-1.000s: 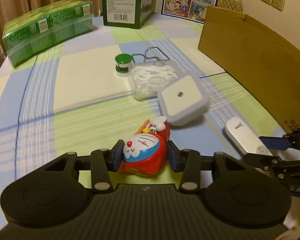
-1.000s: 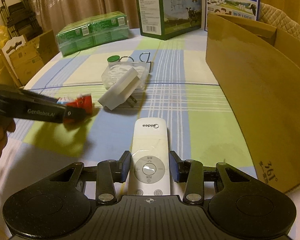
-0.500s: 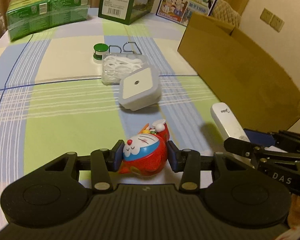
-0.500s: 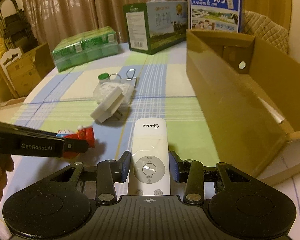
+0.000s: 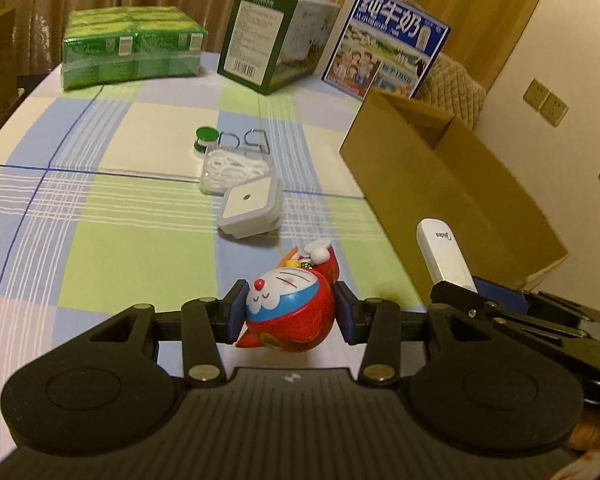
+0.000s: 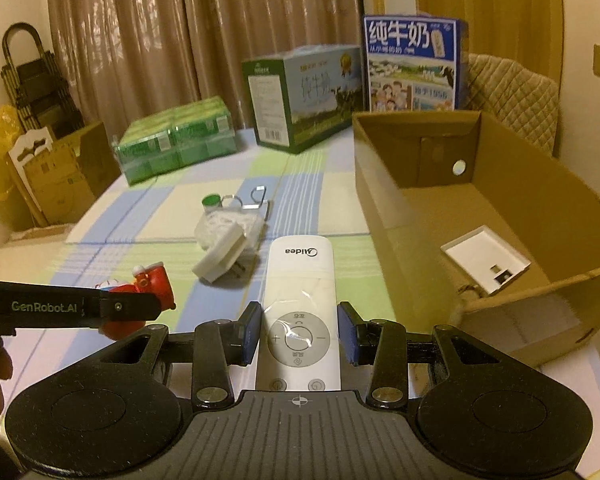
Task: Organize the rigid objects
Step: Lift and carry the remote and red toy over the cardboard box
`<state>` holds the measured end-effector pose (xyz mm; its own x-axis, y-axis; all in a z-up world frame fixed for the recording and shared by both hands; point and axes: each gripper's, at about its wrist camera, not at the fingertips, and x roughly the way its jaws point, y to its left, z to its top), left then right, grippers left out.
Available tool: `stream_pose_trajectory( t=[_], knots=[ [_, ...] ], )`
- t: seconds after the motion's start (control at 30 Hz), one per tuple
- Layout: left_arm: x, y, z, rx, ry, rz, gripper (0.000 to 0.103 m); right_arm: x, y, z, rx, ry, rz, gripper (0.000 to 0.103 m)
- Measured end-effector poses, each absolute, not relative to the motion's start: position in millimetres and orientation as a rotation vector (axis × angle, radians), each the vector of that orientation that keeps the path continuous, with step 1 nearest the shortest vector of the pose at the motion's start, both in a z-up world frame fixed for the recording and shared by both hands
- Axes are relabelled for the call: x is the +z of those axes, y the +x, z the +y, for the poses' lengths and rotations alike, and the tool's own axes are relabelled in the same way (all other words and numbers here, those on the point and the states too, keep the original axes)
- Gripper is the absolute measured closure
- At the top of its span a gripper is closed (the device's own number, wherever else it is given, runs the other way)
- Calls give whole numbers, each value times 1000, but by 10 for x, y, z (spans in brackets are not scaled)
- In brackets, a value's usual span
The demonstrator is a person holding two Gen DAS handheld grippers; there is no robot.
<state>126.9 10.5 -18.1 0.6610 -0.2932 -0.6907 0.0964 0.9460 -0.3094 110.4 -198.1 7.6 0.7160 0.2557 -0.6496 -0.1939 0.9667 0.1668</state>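
Red toy (image 5: pixel 290 316) in left gripper (image 5: pixel 288 312); remote (image 6: pixel 298 312) in right gripper (image 6: pixel 299 338)

Warm, dim yellowish room light is tinting both views. Soft shadows are lying under the toy (image 5: pixel 290 312) between the left fingers and beneath the square plug (image 5: pixel 250 210) beyond them. Glare is glinting off the remote (image 6: pixel 299 312) between the right fingers. Fisheye bending is curving the cardboard box (image 6: pixel 500 216); corners are vignetting black, and the green packs (image 6: pixel 176 144) far ahead are looking slightly blurred.
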Motion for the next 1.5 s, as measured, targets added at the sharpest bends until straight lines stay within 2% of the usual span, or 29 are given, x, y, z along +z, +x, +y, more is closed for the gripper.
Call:
stream_pose_trajectory(
  t=[0.73,1.5],
  knots=[
    [366,1078,-833,-340,-158,750,64,520,793,-2784,156,151,634,65],
    [529,1420,-1543,-465,-77,726,64,674,1177,-3589,88,131,605,65]
  ],
)
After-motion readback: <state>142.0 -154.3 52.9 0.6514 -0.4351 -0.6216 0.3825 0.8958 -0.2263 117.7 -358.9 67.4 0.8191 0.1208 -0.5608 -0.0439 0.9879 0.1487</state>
